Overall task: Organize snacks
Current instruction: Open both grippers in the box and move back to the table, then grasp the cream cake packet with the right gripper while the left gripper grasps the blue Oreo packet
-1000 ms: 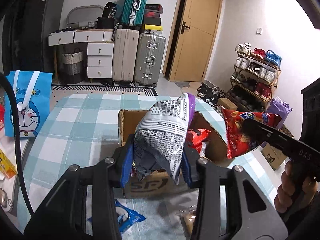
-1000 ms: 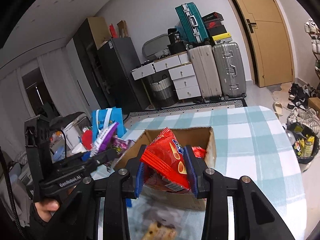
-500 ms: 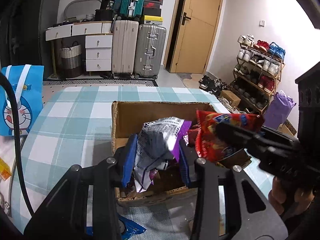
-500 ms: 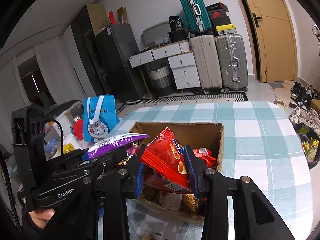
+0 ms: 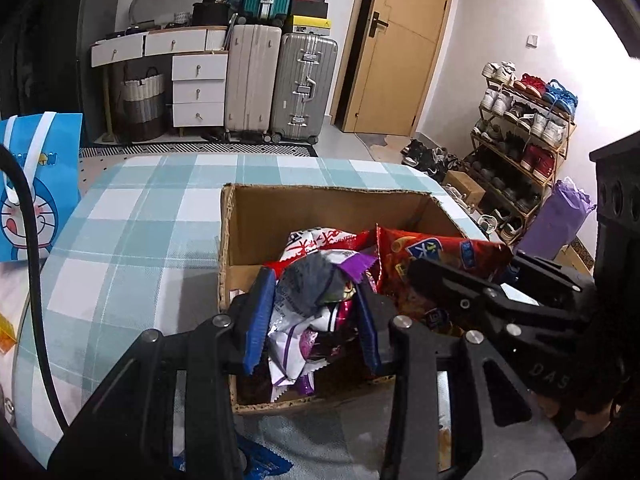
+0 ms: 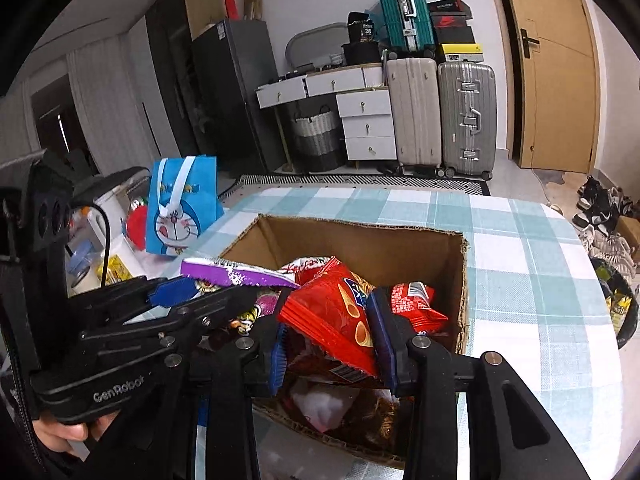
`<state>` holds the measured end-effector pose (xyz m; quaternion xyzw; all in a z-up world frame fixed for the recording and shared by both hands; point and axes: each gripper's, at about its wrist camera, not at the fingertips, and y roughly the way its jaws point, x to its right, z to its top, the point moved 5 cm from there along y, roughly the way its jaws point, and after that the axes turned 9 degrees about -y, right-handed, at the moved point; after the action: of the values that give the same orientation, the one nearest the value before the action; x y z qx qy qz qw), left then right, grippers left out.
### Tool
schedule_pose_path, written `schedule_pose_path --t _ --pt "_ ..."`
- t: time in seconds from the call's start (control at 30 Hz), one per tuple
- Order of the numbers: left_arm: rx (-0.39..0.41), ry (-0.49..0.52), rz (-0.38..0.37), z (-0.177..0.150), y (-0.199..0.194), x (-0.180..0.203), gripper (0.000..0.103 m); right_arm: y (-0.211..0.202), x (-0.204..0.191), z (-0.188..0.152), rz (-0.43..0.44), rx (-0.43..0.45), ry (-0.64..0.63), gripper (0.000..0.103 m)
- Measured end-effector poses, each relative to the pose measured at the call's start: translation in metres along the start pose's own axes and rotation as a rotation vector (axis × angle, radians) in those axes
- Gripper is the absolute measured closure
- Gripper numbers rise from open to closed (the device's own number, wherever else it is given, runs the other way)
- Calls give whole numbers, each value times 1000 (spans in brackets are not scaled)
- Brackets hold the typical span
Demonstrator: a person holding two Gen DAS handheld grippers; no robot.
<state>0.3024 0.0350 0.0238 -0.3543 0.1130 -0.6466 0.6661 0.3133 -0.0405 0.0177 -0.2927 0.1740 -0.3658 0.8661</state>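
An open cardboard box (image 5: pixel 320 204) sits on the checked tablecloth and holds several snack packs. My left gripper (image 5: pixel 312 312) is shut on a silver and purple snack bag (image 5: pixel 308 296), held low inside the box's near left part. It also shows in the right wrist view (image 6: pixel 236 274). My right gripper (image 6: pixel 330 340) is shut on a red chip bag (image 6: pixel 332 312), held inside the box beside the left one. The red bag also shows in the left wrist view (image 5: pixel 432 252). A small red pack (image 6: pixel 412 300) lies in the box at the right.
A blue packet (image 5: pixel 260 462) lies on the cloth in front of the box. A blue cartoon bag (image 6: pixel 180 208) stands left of the table with clutter beside it. Suitcases (image 5: pixel 280 84), drawers and a shoe rack (image 5: pixel 520 136) stand beyond.
Both grippers have moved forward and down, carrying the silver-purple bag and the red chip bag from above the box's rim into the box.
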Motion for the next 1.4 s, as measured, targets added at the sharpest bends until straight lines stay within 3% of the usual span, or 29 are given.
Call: schedule_pose_path --t 0.07,0.13,0.17,0.23,0.27,0.33,0.4,0.43,0.47,0.57,0.7,1.03,1.4 --pt "0 8 5 -2 -3 -1 64 -3 -1 -1 17 -9 -8 64" --pt "-1 25 12 -5 -7 -1 54 -17 -4 -2 35 34 -29 59" --pt "3 40 21 -6 -11 0 44 -23 -5 -3 26 45 -39 51" --pt "18 61 23 -9 -20 -1 34 -36 -6 -4 13 60 -59 49" --pt "23 65 24 -11 -25 -1 22 -41 -6 -5 6 60 -63 47" --pt "32 58 29 -15 -35 -3 17 -48 -6 -8 -7 58 -64 36" --pt "37 52 18 -20 -45 -7 14 -55 -4 -13 -11 65 -55 18" --pt "39 50 18 -23 -51 -8 11 -59 -2 -17 -15 63 -39 15" --pt "42 47 20 -26 -56 -11 0 -61 -1 -20 -15 59 -32 10" --pt "51 36 40 -38 -68 -23 1 -69 2 -34 -43 42 -8 1" --pt "54 26 59 -53 -83 -37 1 -84 4 -49 -97 33 16 1" --pt "18 3 94 -89 -90 -61 1 -86 -7 -107 -93 -91 87 0" --pt "-29 36 116 -103 -74 -66 1 -53 -30 -129 -44 -208 64 0"
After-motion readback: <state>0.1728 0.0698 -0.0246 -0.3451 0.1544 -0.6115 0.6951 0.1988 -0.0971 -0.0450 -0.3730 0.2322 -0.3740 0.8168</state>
